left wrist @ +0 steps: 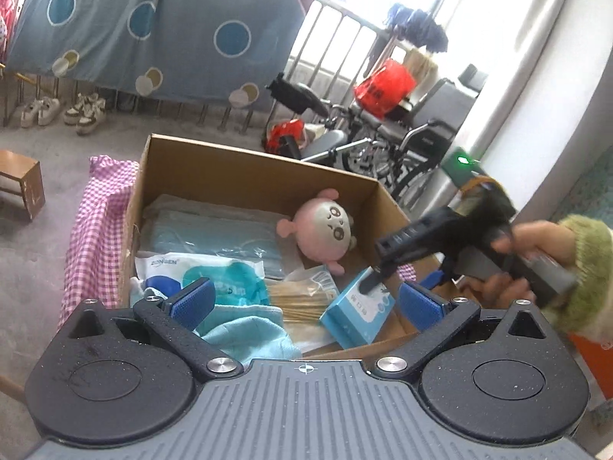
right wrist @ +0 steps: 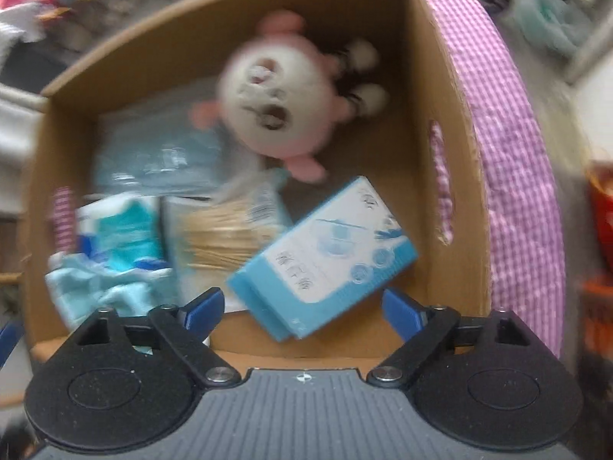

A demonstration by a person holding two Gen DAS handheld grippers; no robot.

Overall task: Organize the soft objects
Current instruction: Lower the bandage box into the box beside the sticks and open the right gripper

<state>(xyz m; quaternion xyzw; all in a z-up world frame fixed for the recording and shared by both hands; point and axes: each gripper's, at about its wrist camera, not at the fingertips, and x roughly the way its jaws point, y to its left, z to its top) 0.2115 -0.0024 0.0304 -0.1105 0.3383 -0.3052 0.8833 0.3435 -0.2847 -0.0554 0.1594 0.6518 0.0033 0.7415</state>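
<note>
An open cardboard box holds a round pink plush toy, a blue-and-white carton, a light blue cloth, plastic packs of blue masks and a bag of wooden sticks. My left gripper stands open over the box's near side, nothing between its fingers. My right gripper, held by a hand in a green sleeve, points steeply down over the carton, open, its pads clear of the carton's near corner.
A pink checked cloth lies against the box's outer side. Beyond stand a wheelchair, a red bag, shoes, a small wooden stool and a hanging patterned sheet. The right wrist view is blurred.
</note>
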